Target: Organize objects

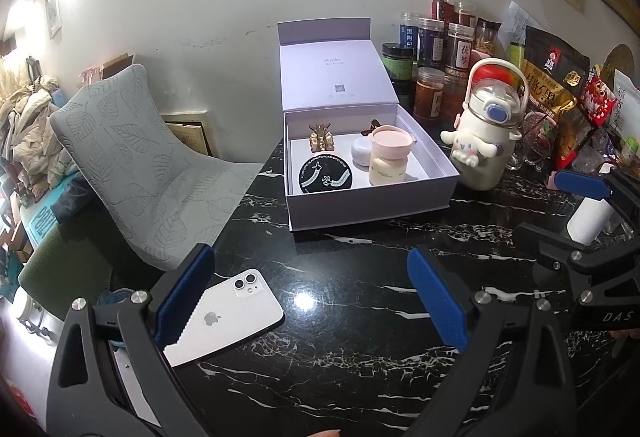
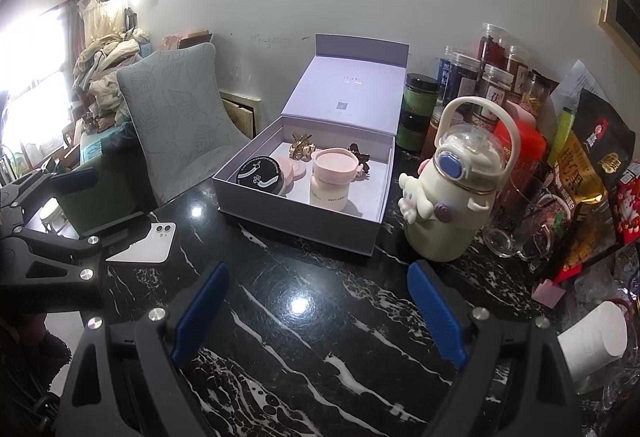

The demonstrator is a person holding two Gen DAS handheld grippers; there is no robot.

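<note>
Now both the left gripper (image 1: pixel 310 297) and right gripper (image 2: pixel 318 307) stand wide open and empty, so reaching for the lavender box (image 2: pixel 296 215) at 12 o'clock may knock the white bottle (image 2: pixel 450 197) at 1 o'clock.

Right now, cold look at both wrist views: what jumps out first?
The open lilac gift box at table centre, lid propped against the wall, holding a black round compact and a pink-lidded cream jar. Just right of it stands a white cartoon-dog water bottle, backed by a crowd of jars and snack bags. Near the left gripper, jaws open, a white phone lies camera-side up.
</note>
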